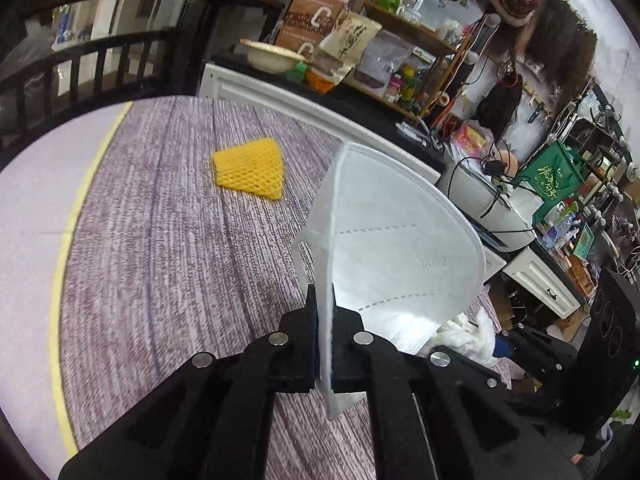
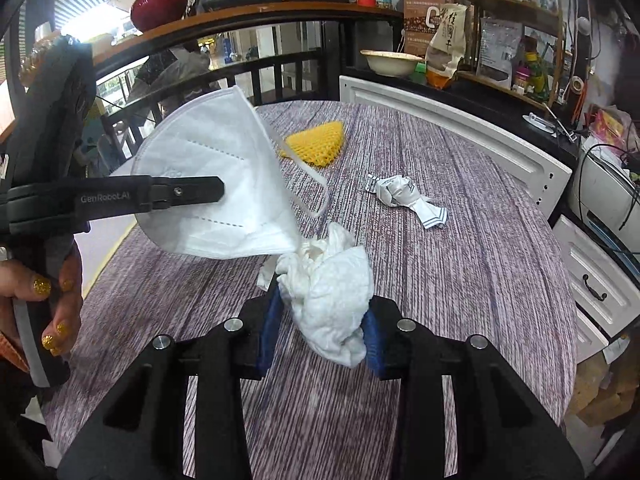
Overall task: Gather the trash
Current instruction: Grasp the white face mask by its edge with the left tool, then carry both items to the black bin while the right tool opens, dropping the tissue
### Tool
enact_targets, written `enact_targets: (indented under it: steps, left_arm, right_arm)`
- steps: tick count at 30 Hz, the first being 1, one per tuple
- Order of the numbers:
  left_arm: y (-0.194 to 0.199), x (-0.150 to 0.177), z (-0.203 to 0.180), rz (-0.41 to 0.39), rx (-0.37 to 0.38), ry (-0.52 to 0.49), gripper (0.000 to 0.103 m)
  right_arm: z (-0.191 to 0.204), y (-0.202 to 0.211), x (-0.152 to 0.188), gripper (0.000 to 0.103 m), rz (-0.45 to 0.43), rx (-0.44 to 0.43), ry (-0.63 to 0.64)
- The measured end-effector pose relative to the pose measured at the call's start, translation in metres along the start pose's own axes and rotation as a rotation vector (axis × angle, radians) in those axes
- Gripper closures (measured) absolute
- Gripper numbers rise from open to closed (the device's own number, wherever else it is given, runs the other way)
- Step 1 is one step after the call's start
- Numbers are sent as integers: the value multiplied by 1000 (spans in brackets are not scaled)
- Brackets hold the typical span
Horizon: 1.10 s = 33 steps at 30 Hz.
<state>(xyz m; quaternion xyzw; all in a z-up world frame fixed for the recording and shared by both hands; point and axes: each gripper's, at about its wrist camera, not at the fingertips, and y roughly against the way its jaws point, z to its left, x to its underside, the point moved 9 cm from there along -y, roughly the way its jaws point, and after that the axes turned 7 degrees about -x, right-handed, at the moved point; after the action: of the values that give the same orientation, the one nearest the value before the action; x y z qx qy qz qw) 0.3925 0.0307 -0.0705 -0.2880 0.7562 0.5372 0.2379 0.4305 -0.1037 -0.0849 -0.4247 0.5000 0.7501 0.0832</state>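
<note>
Two jaws pinch folded mask (image 1: 384, 232), crumpled tissue (image 2: 332, 296).

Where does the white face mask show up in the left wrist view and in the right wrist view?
Left wrist view: the white face mask stands centre right, pinched in the left hand-held gripper.
Right wrist view: the mask hangs upper left, above the crumpled tissue in the right hand-held gripper.
Shared landmark: the yellow foam net on the table beyond.
</note>
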Motion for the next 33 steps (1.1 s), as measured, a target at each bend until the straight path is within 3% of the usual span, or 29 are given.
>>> enact_targets:
  steps: [13, 27, 33]
  left_arm:
    - [53, 38, -28, -74, 32, -34, 99]
    - [71, 84, -119, -89, 135, -186, 99]
    - [74, 98, -148, -85, 171, -218, 99]
  right_arm:
    - [-19, 80, 48, 67, -117, 50, -79]
    - [-90, 167, 114, 67, -213, 208, -242]
    - [-133, 200, 144, 67, -259, 273, -382]
